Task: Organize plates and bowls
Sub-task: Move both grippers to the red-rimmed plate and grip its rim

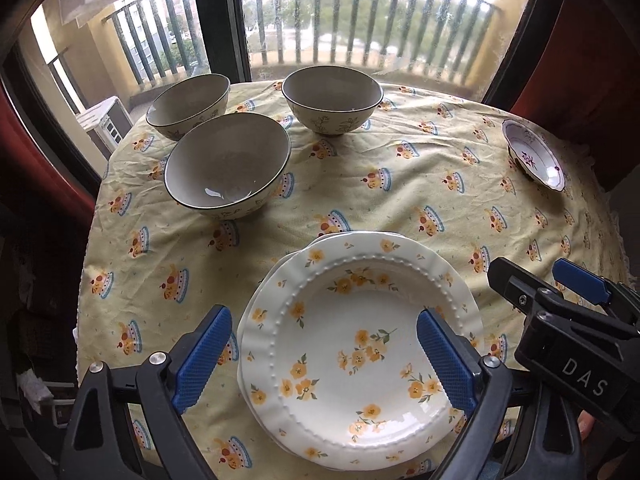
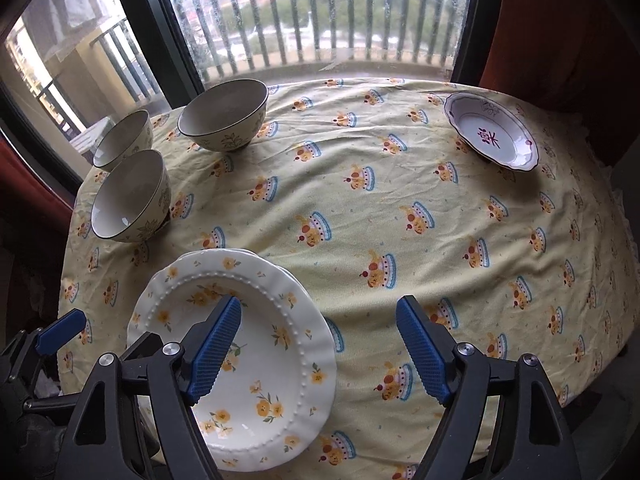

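Observation:
A white plate with yellow flowers lies on top of other plates near the table's front edge. My left gripper hovers open above its left rim, pads clear of it. My right gripper is open over its right rim, with nothing pressed between the pads; it also shows at the right of the left wrist view. Three cream bowls with dark rims stand at the back left: the nearest bowl, the far-left bowl and the back-middle bowl. A small white dish with purple marks sits far right.
The round table carries a yellow printed cloth that hangs over the edges. Behind it are a window, a dark frame post and balcony railing. Red curtains hang at both sides.

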